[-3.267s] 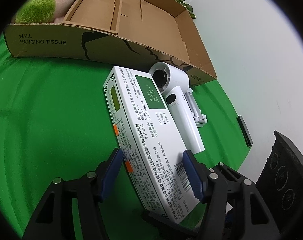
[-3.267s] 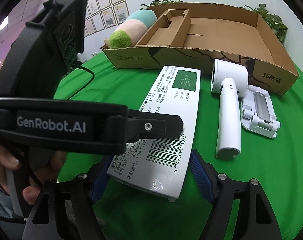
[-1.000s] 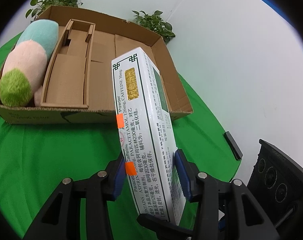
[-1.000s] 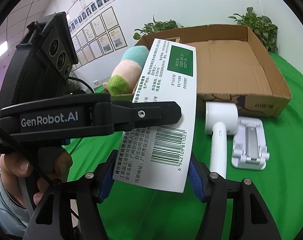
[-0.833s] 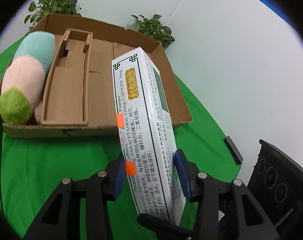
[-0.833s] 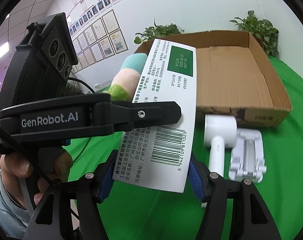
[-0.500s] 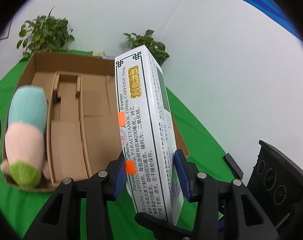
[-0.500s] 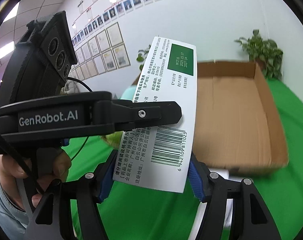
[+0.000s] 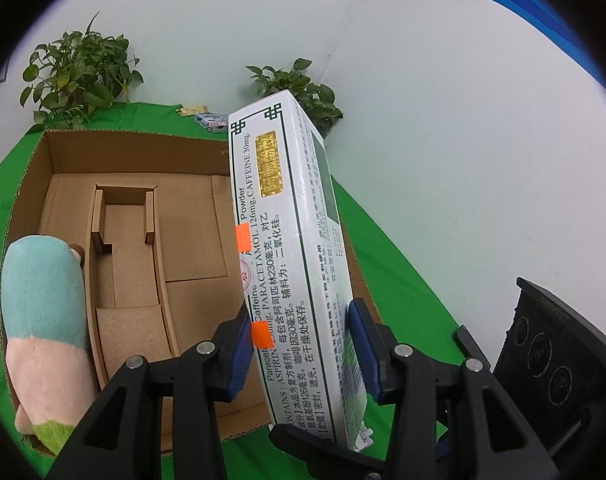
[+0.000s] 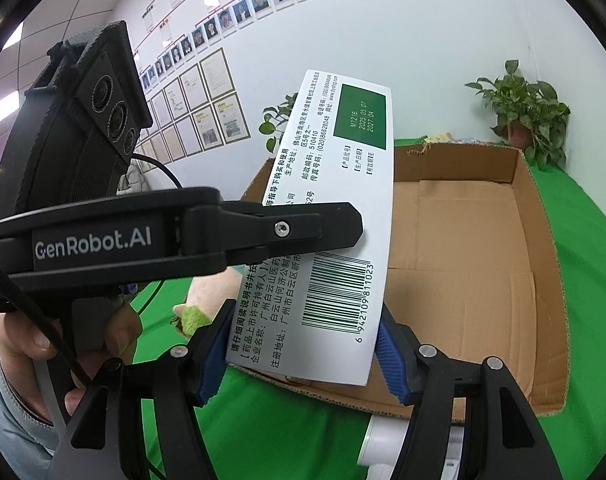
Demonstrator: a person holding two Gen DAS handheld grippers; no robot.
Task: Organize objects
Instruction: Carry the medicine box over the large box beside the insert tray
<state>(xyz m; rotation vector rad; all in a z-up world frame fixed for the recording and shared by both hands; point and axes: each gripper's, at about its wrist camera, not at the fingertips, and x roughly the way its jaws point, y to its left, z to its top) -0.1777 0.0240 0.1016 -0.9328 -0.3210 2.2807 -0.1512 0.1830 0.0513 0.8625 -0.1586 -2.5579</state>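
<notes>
Medicine box [image 9: 291,248]: raised over the cardboard tray [image 9: 191,216], near end between both sets of jaws.
Left gripper [image 9: 301,344]: clamped across its narrow sides.
Right gripper [image 10: 303,350]: clamped across its wide face.

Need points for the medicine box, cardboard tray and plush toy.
medicine box [image 9: 291,240], left wrist view, on its printed narrow side.
cardboard tray [image 10: 475,264], right wrist view, on its bare floor.
plush toy [image 9: 39,292], left wrist view, on its teal part.
</notes>
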